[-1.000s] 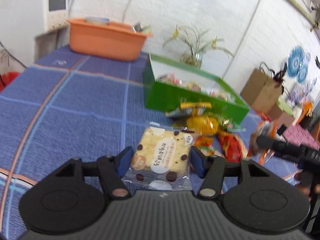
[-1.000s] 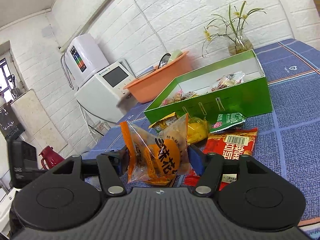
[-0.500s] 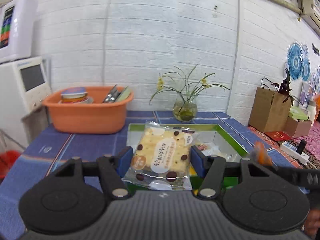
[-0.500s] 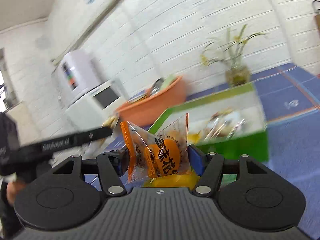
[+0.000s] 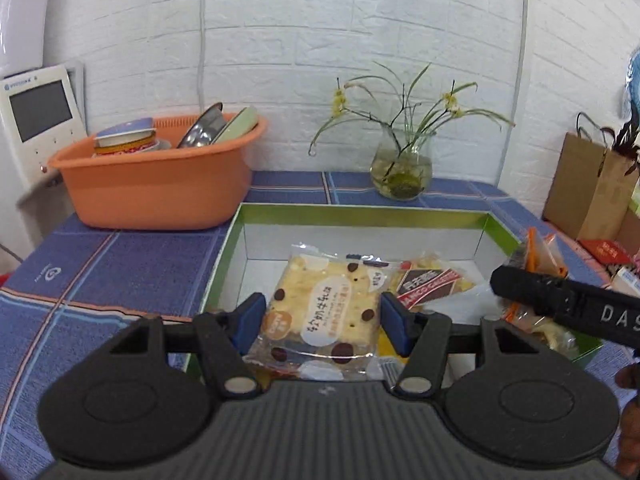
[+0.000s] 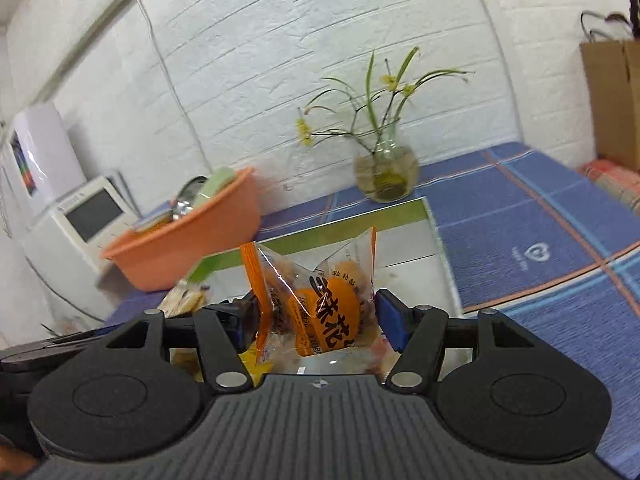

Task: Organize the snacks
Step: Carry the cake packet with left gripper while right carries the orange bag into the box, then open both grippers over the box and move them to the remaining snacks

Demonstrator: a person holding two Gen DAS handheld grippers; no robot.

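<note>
The left gripper is clamped on a clear-wrapped square cracker packet with dark chocolate dots, its blue pads pressing the packet's two sides, and it holds the packet above the near part of an open green cardboard box with a white inside. The box stands on a worktop covered by a blue checked cloth. Inside the box, just right of the held packet, lies a snack packet with a dark brown and red label. The right gripper is clamped on a clear snack bag with orange edges and an orange round label, held upright over the same box; from the left wrist view this bag shows at the box's right edge, behind the right gripper's black finger. Behind the box stand an orange plastic basin holding dishes on the left and a round glass vase with green stems and yellow flowers on the right, both near the white brick wall.
</note>
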